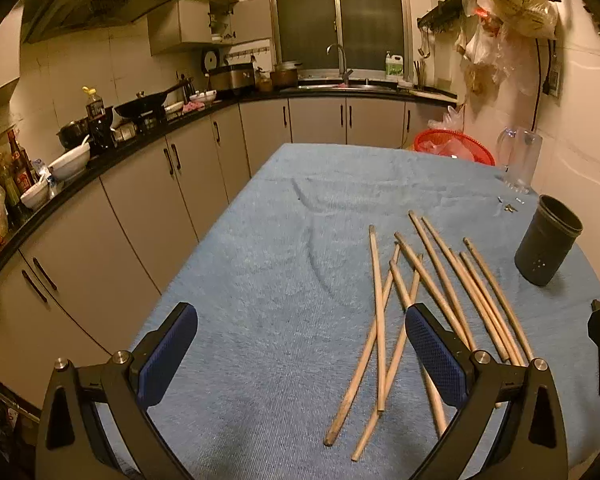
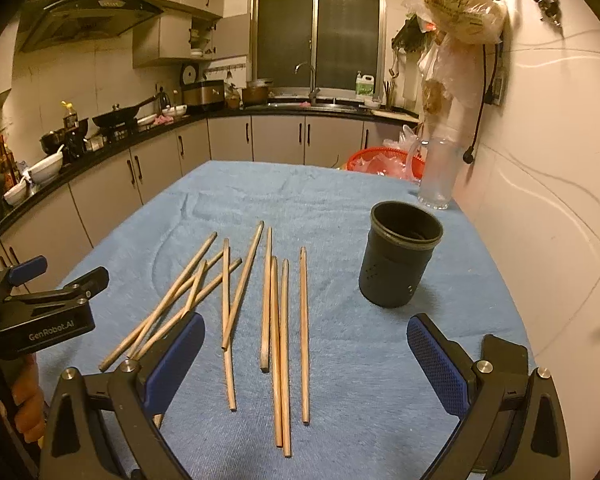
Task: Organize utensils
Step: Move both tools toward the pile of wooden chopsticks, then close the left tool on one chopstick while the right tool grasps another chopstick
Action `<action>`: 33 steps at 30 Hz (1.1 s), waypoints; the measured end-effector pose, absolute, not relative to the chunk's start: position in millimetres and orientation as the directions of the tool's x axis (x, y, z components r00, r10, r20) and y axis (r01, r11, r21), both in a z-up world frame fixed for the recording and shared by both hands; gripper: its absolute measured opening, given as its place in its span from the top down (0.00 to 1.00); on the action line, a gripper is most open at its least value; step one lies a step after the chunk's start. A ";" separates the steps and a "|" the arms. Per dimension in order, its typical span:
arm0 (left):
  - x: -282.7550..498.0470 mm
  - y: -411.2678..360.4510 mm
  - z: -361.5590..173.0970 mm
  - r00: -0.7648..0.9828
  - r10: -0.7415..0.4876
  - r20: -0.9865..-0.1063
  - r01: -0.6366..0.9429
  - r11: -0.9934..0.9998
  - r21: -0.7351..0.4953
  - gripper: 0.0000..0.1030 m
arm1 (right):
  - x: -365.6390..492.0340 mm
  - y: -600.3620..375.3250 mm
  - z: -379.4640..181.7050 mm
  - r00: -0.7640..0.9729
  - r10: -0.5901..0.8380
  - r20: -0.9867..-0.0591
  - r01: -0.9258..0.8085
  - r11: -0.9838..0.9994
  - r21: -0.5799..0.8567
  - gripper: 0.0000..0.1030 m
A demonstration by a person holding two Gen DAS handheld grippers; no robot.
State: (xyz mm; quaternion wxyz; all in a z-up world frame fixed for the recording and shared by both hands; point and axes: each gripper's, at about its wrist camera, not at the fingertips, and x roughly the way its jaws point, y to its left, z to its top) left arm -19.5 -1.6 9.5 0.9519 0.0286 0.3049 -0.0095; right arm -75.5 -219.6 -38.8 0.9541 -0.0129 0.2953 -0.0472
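— Blue-padded fingers [image 2: 176, 360] nearest the lens, spread wide on the right gripper [image 2: 306, 360], clamping nothing; hovered over the near end of the blue cloth [image 2: 340, 200].

— Same for the left gripper [image 1: 302, 356]? Gaped wide too, nothing between the pads, parked just left of the pile.

— Chopsticks [image 2: 276, 340] lay loose on the cloth, none yet in the dark holder [image 2: 400, 256], which stood upright, far and to the right of them. Four on the right lay almost parallel; those on the left crossed over one another.

— Likeliest slip, then: pinching one stick out of the crossed heap and dragging or flicking its neighbours, maybe rolling one off the near edge. Thin round wood, hard to grip flat against towelling; could snag the nap as well.

— Also a risk of tipping the holder with a long stick poked in at a slant. Looked light; hard to say.

— Other things about: clear glass jug [image 2: 438, 172] at the far right corner, red basket [image 2: 380, 160] behind it, a few small bits [image 1: 510, 205] near the holder, too tiny to identify. Nothing stood between sticks and holder.
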 end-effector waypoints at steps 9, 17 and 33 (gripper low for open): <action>-41.7 -6.6 25.3 0.831 -0.002 -0.557 0.045 0.997 0.064 0.00 | -97.7 -228.3 -26.8 0.845 -0.084 -0.528 0.092 0.996 -0.012 0.01; -13.3 19.3 32.3 0.748 -0.184 -0.638 0.126 0.983 -0.136 0.00 | -77.6 -240.4 -18.4 0.810 0.035 -0.586 0.010 0.997 0.074 0.02; 159.3 -13.1 -11.5 0.378 -0.377 -0.846 0.201 0.925 -0.322 0.51 | 69.4 -238.8 -9.7 0.618 0.188 -0.763 -0.047 0.978 0.203 0.54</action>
